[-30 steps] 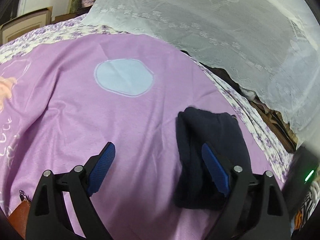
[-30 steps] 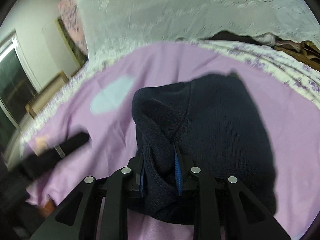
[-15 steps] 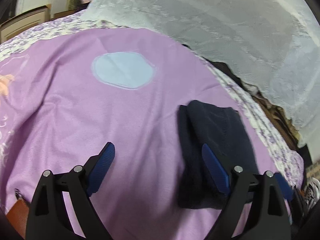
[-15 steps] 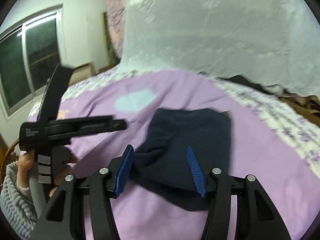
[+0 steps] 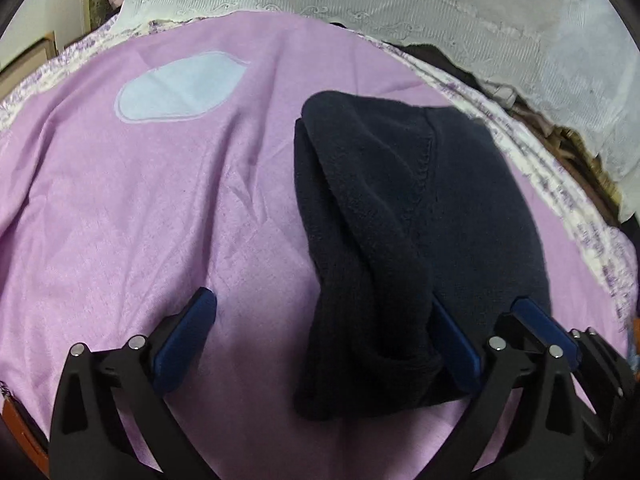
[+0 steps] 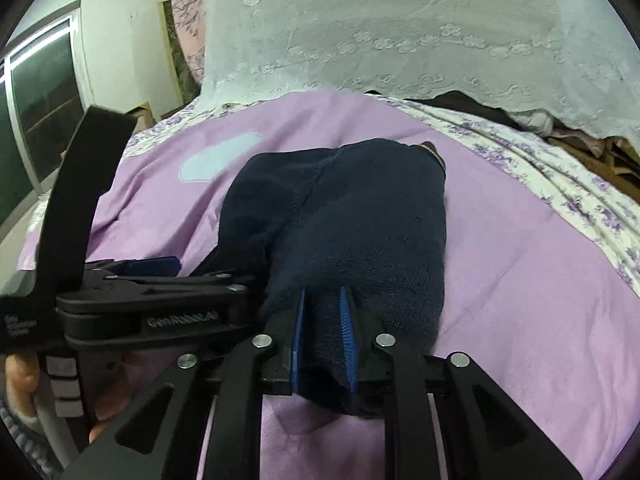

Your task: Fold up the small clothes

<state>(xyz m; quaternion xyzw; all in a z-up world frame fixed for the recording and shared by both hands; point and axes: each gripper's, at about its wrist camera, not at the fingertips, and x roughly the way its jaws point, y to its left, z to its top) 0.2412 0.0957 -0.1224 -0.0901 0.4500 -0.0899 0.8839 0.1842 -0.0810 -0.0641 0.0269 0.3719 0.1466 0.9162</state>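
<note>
A bed (image 5: 120,220) is carrying the work. It is covered with a purple sheet (image 6: 540,280) bearing a pale blue oval patch (image 5: 180,88), and a floral-print cover (image 6: 560,168) is showing along its far edge. A white lace curtain (image 6: 400,40) is hanging behind the bed. In the right wrist view, a dark window (image 6: 36,112) is standing at the left side of the room.

The task item – a dark navy knitted garment (image 5: 420,208) – is lying on the purple sheet, folded into a thick bundle with one rolled layer running along its left side in the left wrist view.

My left gripper (image 5: 324,340) is standing with its jaws spread wide and opening. The near left corner of the garment is lying between them. In the left wrist view, the blue pad on the right is sitting against the fold; the pad on the left is well clear of the fabric, over bare sheet. Nothing is being pinched here.

My right gripper (image 6: 325,336) is closing its jaws on the near edge of the garment. A narrow ridge of the knit is sitting between the two blue pads (image 6: 347,320), and both are pressing on it.

In the right wrist view, the left gripper's body is crossing the lower left, just beside the garment, and a hand (image 6: 24,380) in a grey ribbed sleeve is holding its handle.
</note>
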